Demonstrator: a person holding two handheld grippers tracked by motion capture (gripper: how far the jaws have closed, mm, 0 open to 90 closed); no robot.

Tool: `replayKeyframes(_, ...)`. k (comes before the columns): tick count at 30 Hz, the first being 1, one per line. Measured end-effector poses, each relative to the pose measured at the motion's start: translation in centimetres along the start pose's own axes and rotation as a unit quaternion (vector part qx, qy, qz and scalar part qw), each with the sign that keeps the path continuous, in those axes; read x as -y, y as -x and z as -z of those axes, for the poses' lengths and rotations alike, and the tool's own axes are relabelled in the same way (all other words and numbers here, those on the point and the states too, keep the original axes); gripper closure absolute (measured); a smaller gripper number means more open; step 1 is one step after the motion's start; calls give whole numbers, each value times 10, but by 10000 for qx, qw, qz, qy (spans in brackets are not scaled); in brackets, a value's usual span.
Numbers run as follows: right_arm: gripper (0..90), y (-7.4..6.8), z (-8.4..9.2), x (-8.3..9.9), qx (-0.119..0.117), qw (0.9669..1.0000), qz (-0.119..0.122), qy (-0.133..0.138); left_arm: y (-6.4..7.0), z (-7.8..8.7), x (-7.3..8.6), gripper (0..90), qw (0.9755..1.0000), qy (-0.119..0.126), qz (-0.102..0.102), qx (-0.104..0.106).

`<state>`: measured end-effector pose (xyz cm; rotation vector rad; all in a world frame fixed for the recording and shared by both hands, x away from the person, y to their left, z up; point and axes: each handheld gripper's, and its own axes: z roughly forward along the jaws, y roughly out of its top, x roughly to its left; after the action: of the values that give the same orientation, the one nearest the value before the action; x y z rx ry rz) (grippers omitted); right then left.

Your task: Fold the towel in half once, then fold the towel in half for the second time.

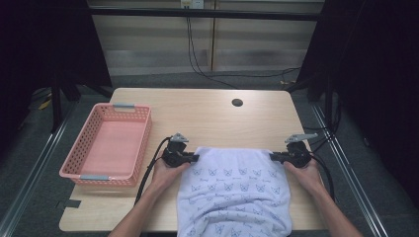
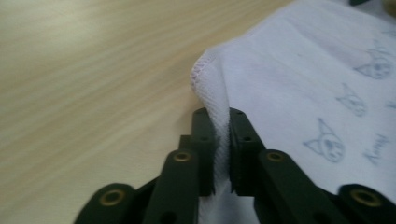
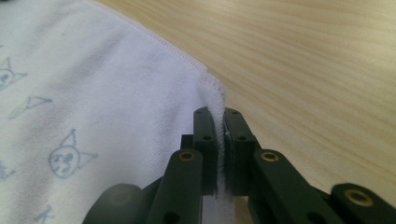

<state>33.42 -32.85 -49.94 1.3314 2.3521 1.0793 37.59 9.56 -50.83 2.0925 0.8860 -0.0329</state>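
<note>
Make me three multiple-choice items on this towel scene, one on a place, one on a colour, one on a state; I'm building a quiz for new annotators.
1. Where does the basket stand relative to the towel?
A. to its left on the table
B. on top of it
C. to its right

2. What colour is the basket?
A. blue
B. pink
C. black

3. How does the left claw stand?
A. wide open above the towel
B. shut on a bare patch of table
C. shut on the towel's corner

Right letters:
1 A: in the high view the basket sits at the table's left side, apart from the towel.
2 B: its mesh walls are pink, with grey handles.
3 C: in the left claw view the hem runs pinched between the jaws; the right claw grips the other corner likewise.
</note>
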Motion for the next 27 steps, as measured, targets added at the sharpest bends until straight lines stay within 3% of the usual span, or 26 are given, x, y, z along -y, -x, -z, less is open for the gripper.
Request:
replayKeyframes(4,861,-1,15,-6,-169,9990,-178,381,-1,8,-1,863,9998,137,136,85)
replayKeyframes(7,863,0,26,-9,-299,9973,-279,616,7,22,-9,864,9991,415,-16,105)
replayKeyframes(10,863,1,35,-14,-325,9963,-274,754,12,35,-17,865,9985,529,-118,50)
replayKeyframes(15,864,1,47,-28,-379,9928,-259,1107,15,52,-31,864,9967,791,-103,166)
replayKeyframes(17,864,1,48,-33,-381,9924,-238,1149,18,56,-36,864,9967,768,-257,30)
replayKeyframes(23,864,1,56,-48,-530,9903,-175,1276,21,74,-52,867,9949,955,-333,-51)
replayKeyframes(27,865,5,63,-63,-477,9898,-122,1340,16,84,-66,867,9943,963,-422,-181)
